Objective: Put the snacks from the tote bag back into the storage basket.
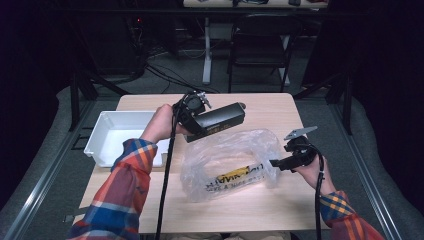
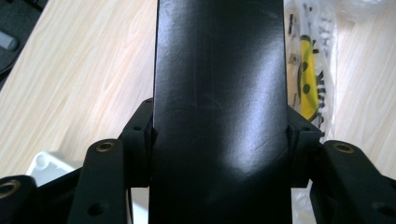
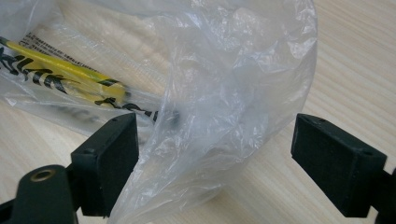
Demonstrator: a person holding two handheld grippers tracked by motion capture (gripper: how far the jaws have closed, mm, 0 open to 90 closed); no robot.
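On the pale wooden desk (image 1: 280,107) a clear plastic bag (image 1: 230,162) lies open. The left claw (image 1: 192,112) is clamped on a long black box (image 1: 220,120), its length aimed over the bag. The right claw (image 3: 215,154), jaws apart, straddles the bag's edge.

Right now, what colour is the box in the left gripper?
Black box, glossy; best seen in the left gripper view.

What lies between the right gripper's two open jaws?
A fold of the clear plastic bag sits between the jaws of the right gripper, seen in the right gripper view; bare wooden table shows beside it.
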